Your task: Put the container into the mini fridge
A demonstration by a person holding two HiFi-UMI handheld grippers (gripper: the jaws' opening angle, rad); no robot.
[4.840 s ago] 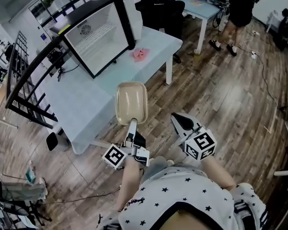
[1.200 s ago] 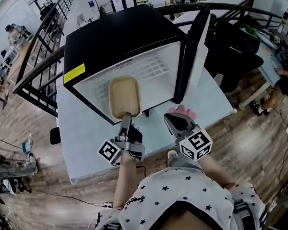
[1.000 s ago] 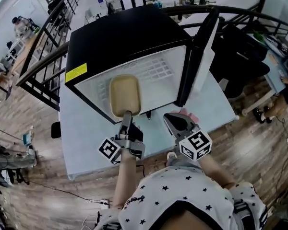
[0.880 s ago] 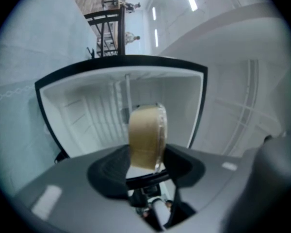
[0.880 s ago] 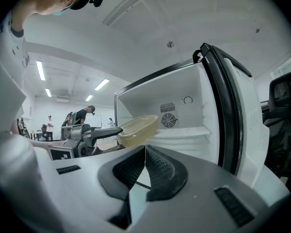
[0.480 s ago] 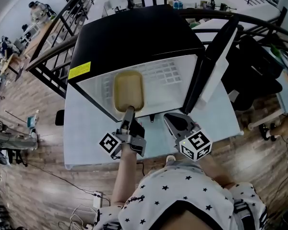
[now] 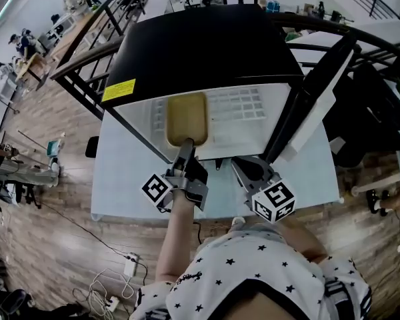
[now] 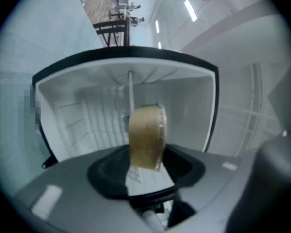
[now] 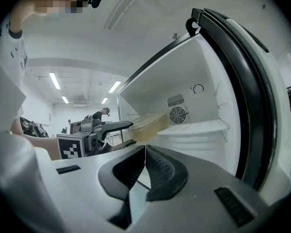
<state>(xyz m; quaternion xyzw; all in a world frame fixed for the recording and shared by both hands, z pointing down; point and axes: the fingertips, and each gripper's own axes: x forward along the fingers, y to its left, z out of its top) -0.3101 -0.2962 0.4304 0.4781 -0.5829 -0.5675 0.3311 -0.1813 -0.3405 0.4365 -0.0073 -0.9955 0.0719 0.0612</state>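
The black mini fridge (image 7: 207,45) stands open on a pale table, its white inside facing me. A tan, shallow plastic container (image 7: 187,117) is held out level in the fridge's opening. My left gripper (image 7: 186,147) is shut on its near rim. In the left gripper view the container (image 8: 146,136) shows end-on between the jaws, with the fridge's cavity (image 8: 82,115) behind it. My right gripper (image 7: 248,169) hovers just to the right, below the door's lower corner, shut and holding nothing. In the right gripper view the container (image 9: 148,124) is level with the white shelf (image 9: 203,126).
The fridge door (image 7: 317,89) stands open to the right of the opening, close to my right gripper. The pale blue table (image 7: 120,192) carries the fridge. A dark railing (image 7: 87,79) runs behind it, and cables lie on the wooden floor (image 7: 113,272) at lower left.
The view has closed in on the fridge. My left gripper has carried the container forward from the front edge into the opening. The right gripper has followed alongside, still shut.
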